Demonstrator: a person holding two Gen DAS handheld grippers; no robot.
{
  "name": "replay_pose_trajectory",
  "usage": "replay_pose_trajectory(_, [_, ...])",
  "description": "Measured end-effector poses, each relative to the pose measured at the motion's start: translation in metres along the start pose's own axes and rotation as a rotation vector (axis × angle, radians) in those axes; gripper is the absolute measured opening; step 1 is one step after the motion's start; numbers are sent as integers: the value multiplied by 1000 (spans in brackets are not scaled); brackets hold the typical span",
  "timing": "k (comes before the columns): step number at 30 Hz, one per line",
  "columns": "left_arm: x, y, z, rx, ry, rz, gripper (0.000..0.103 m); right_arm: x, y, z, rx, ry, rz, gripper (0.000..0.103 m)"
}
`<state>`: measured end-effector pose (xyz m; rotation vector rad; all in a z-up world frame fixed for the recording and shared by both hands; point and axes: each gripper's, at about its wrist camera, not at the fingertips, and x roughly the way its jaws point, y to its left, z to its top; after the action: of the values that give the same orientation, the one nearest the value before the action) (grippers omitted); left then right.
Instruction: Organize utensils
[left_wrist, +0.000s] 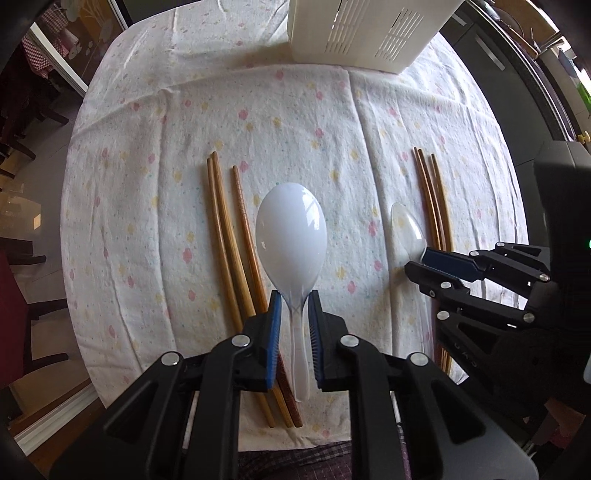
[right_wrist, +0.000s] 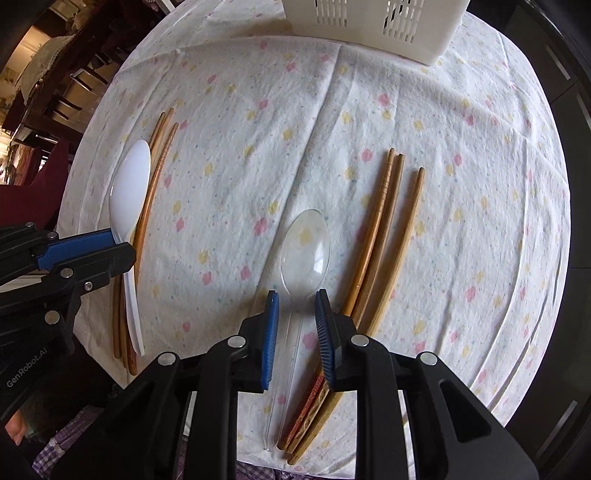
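Note:
A white rice paddle (left_wrist: 291, 236) lies on the flowered cloth, and it also shows in the right wrist view (right_wrist: 129, 184). My left gripper (left_wrist: 294, 299) straddles its neck, with the jaws close on either side but a small gap still showing. A clear plastic spoon (right_wrist: 304, 245) lies right of centre, faint in the left wrist view (left_wrist: 408, 229). My right gripper (right_wrist: 295, 301) is open around its handle. Three wooden chopsticks (left_wrist: 229, 236) lie left of the paddle. Three more chopsticks (right_wrist: 384, 229) lie right of the spoon.
A white slotted utensil basket (left_wrist: 362, 33) stands at the far edge of the table, and it also shows in the right wrist view (right_wrist: 373, 26). The flowered tablecloth (right_wrist: 240, 147) covers the table. Dark chairs stand beyond the left edge.

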<state>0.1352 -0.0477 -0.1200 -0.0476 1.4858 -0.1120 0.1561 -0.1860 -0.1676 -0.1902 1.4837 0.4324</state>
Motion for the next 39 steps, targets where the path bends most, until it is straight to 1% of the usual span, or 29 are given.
replay_pose_trajectory(2, [-8, -5, -4, 10, -22, -1, 14, -1, 0, -1, 7, -12, -4, 12])
replay_pose_trajectory(3, [-16, -2, -6, 16, -36, -1, 14, -1, -3, -3, 19, -21, 5, 12])
replay_pose_trajectory(6, [-31, -4, -2, 31, -78, -12, 14, -10, -11, -10, 50, -57, 56, 10])
replay_pose_trajectory(7, [-36, -7, -7, 37, -96, -14, 14, -14, -13, -13, 59, -74, 81, 10])
replay_pose_trajectory(11, [-64, -10, -6, 53, -160, -37, 13, -45, -27, -26, 93, -178, 189, 10])
replay_pose_trajectory(12, [-74, -12, -6, 52, -180, -45, 6, -54, -31, -29, 101, -207, 215, 10])
replay_pose_trajectory(14, [-98, -12, -3, 55, -234, -59, 5, -73, -39, -35, 114, -271, 258, 10])
replay_pose_trajectory(15, [-106, -21, 4, 57, -269, -58, 5, -82, -42, -38, 120, -300, 276, 10])
replay_pose_trajectory(17, [-129, -25, 11, 63, -329, -64, 5, -98, -47, -43, 129, -354, 305, 10])
replay_pose_trajectory(19, [-143, -37, 27, 57, -386, -74, 5, -112, -52, -48, 134, -394, 329, 10])
replay_pose_trajectory(21, [-161, -40, 42, 65, -443, -74, 5, -122, -53, -52, 137, -426, 345, 10])
replay_pose_trajectory(22, [-169, -42, 48, 59, -467, -69, 5, -126, -54, -50, 139, -438, 348, 10])
replay_pose_trajectory(24, [-179, -46, 59, 68, -486, -66, 5, -132, -63, -52, 142, -455, 361, 10])
replay_pose_trajectory(26, [-182, -49, 70, 67, -479, -57, 5, -138, -67, -51, 147, -473, 364, 10])
replay_pose_trajectory(28, [-179, -50, 81, 56, -454, -70, 5, -142, -71, -51, 156, -489, 373, 10])
replay_pose_trajectory(29, [-177, -50, 85, 50, -453, -65, 5, -146, -72, -51, 157, -498, 375, 10])
replay_pose_trajectory(31, [-174, -52, 89, 53, -458, -57, 5, -152, -77, -51, 163, -516, 385, 10])
replay_pose_trajectory(33, [-162, -52, 86, 62, -434, -69, 5, -156, -80, -50, 167, -531, 395, 10])
replay_pose_trajectory(35, [-140, -58, 75, 121, -376, -55, 5, -160, -84, -49, 173, -545, 403, 10])
replay_pose_trajectory(36, [-123, -63, 70, 156, -329, -44, 5, -162, -86, -49, 177, -551, 404, 10])
replay_pose_trajectory(39, [-61, -71, 59, 218, -166, -33, 5, -168, -94, -49, 195, -570, 394, 10])
